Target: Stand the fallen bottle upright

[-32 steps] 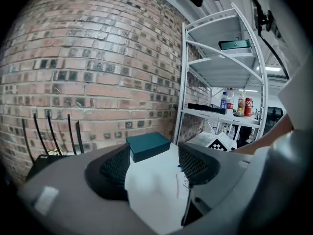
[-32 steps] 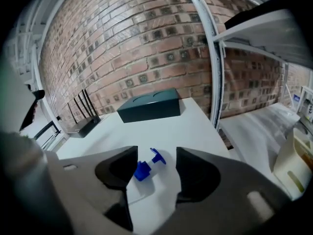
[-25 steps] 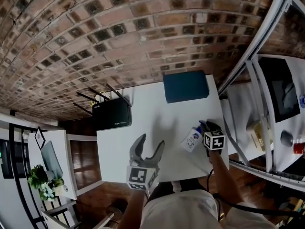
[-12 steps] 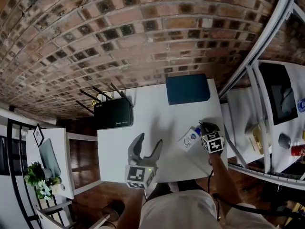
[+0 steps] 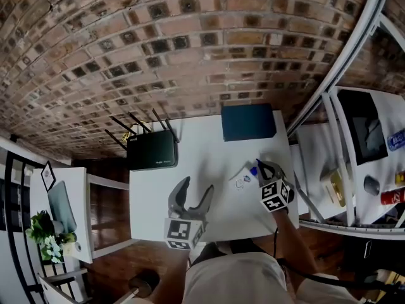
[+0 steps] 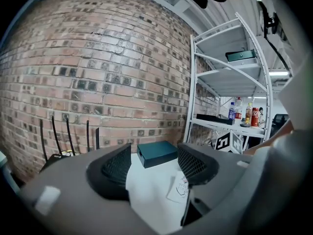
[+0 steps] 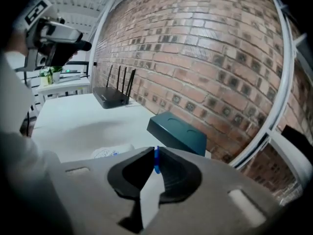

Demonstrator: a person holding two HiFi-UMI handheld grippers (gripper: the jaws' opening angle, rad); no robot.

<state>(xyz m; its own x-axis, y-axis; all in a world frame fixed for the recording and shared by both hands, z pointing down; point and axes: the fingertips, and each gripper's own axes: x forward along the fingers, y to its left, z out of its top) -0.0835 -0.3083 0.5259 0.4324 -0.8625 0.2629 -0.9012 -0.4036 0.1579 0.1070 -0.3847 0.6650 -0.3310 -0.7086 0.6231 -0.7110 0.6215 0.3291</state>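
Note:
The bottle (image 5: 242,178) is white plastic with a printed label and a blue cap. It hangs tilted over the right part of the white table (image 5: 158,201), cap end raised. My right gripper (image 5: 258,167) is shut on that cap. In the right gripper view the blue cap (image 7: 156,160) is pinched between the dark pads, with the white body (image 7: 111,152) trailing down to the left. My left gripper (image 5: 197,187) is open over the table's front middle with nothing between its fingers. In the left gripper view the bottle (image 6: 179,187) shows beside the right pad.
A teal box (image 5: 249,121) lies at the table's far right against the brick wall. A black router (image 5: 150,149) with antennas sits at the far left. A white metal shelf rack (image 5: 329,144) with bottles and cans stands right of the table.
The right gripper closed on the bottle's cap, rolled and rose. The bottle went from lying flat to hanging tilted with its cap end up. The left gripper barely shifted.

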